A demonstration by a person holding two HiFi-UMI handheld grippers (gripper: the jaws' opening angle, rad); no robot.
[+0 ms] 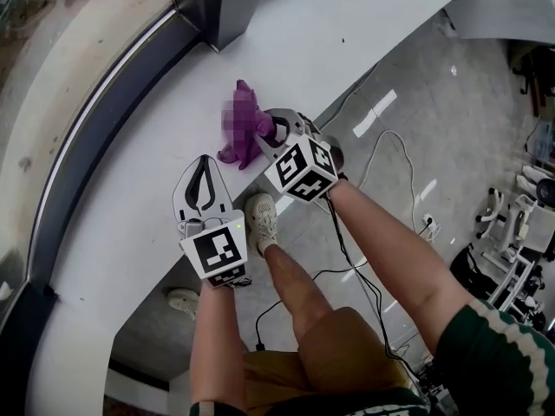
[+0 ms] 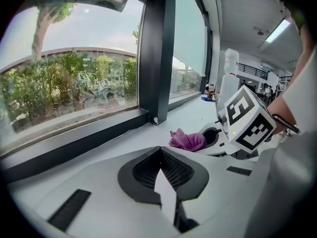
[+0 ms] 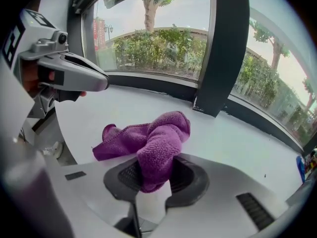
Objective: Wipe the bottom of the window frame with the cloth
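Purple cloth (image 3: 157, 133) in R gripper (image 3: 154, 176)

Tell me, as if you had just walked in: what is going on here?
A person stands at a white windowsill with a gripper in each hand. The right gripper is shut on a purple cloth, whose loose end lies on the sill. The left gripper hangs beside it, jaws together and empty. The cloth is apart from the dark bottom of the window frame, so wiping is not yet under way.
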